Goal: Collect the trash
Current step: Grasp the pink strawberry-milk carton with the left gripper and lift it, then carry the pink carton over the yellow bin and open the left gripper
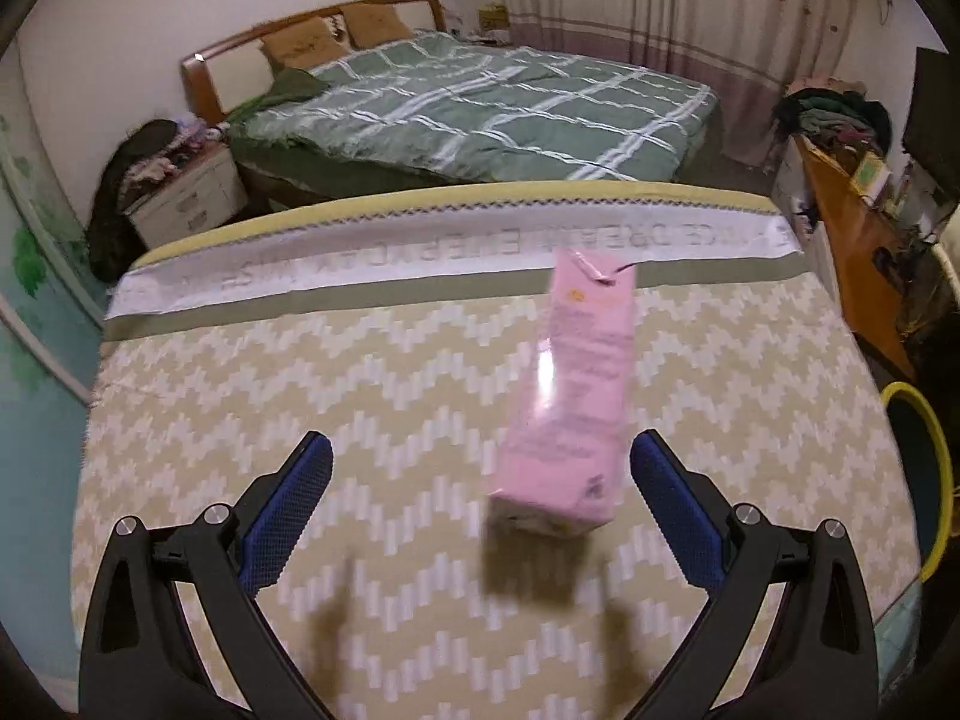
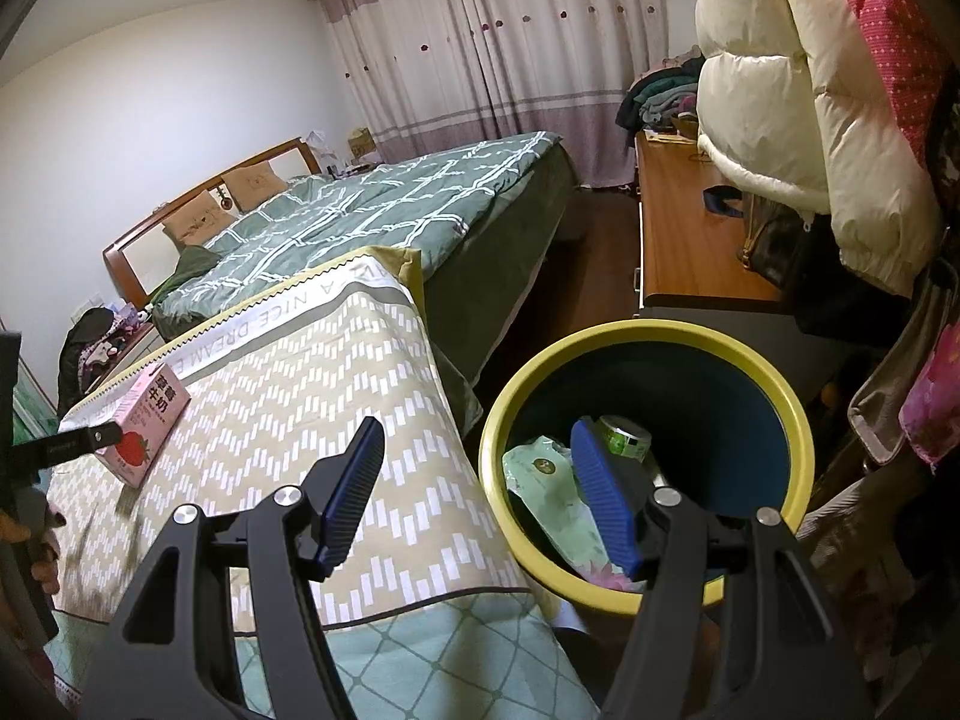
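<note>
The pink milk carton (image 1: 564,396) lay on its side on the patterned bedspread (image 1: 300,396), right of centre in the left wrist view and near the left edge in the right wrist view. The left gripper (image 1: 480,480) had its fingers apart, with the carton's near end between them but hard against the right-hand one; blur made it unclear whether that finger already touched the carton. The right gripper (image 2: 486,480) was empty, its fingers apart, at the bottom of its view above the near rim of the yellow-rimmed bin (image 2: 648,330). The bin stood just beside the bedspread's edge and already held a green wrapper (image 2: 540,480) and a small cup (image 2: 624,438).

The step in hand looked like the grasp on the carton. To do it well, the left gripper should shift toward the right of the frame so the carton sits centred between the fingers, then close across the narrow faces. A light squeeze should suffice, since a carton of this kind probably crushes easily. An off-centre close could push the carton sideways across the cloth.
</note>
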